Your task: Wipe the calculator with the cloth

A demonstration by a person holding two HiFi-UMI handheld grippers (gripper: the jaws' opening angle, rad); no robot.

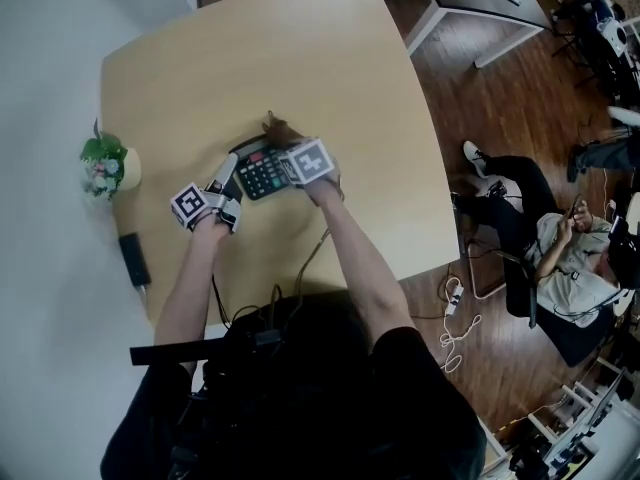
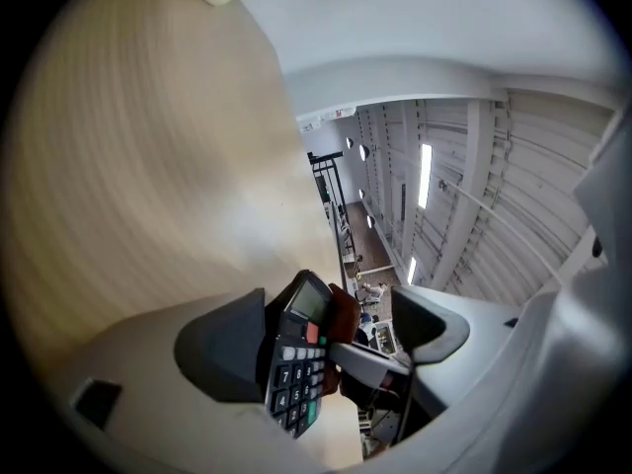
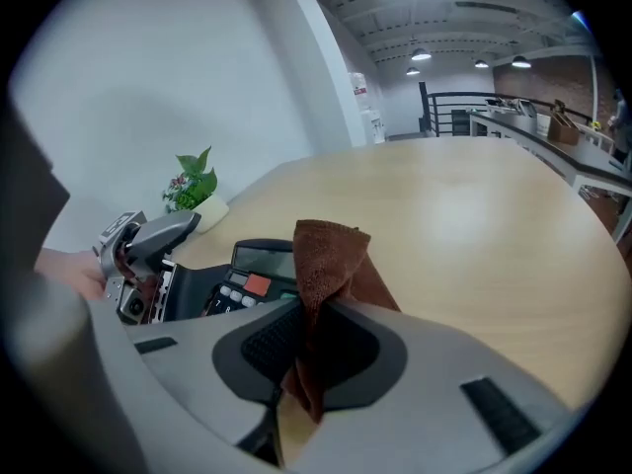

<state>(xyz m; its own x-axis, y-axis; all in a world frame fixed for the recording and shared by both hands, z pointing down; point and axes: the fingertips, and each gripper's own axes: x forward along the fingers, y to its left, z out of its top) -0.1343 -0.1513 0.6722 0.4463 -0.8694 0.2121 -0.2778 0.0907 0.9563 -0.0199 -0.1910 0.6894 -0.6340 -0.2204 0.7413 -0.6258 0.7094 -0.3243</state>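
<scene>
The black desk calculator (image 1: 260,173) lay keys up near the middle of the pale wooden surface (image 1: 300,58), its display end pointing away from the person. A brown cloth (image 3: 331,255) stood bunched just above that display end, and whether it touched the calculator could not be told. The right gripper (image 3: 314,349) had its jaws pressed together on the cloth, a fold of which hung down between the two pads while the rest rose in a crumpled peak beyond them. In the head view this gripper reached over the calculator's right side, its marker cube above the keys.

The left gripper (image 2: 336,334) sat at the calculator's left edge with its jaws spread. The calculator's edge lay between them, against one dark pad, and the other jaw stood clear of the keys with a gap showing. The hand (image 1: 205,230) holding this gripper hovered just over the surface on the near side, the forearm running back toward the person.

Well to the left, close to the surface's edge, stood a small potted plant (image 1: 105,163) with green leaves and pale flowers in a cream pot. Nearer the person on that same side lay a dark oblong object (image 1: 133,258). Past the right edge, on the dark wood floor (image 1: 500,118), another person (image 1: 560,253) sat in a chair.
</scene>
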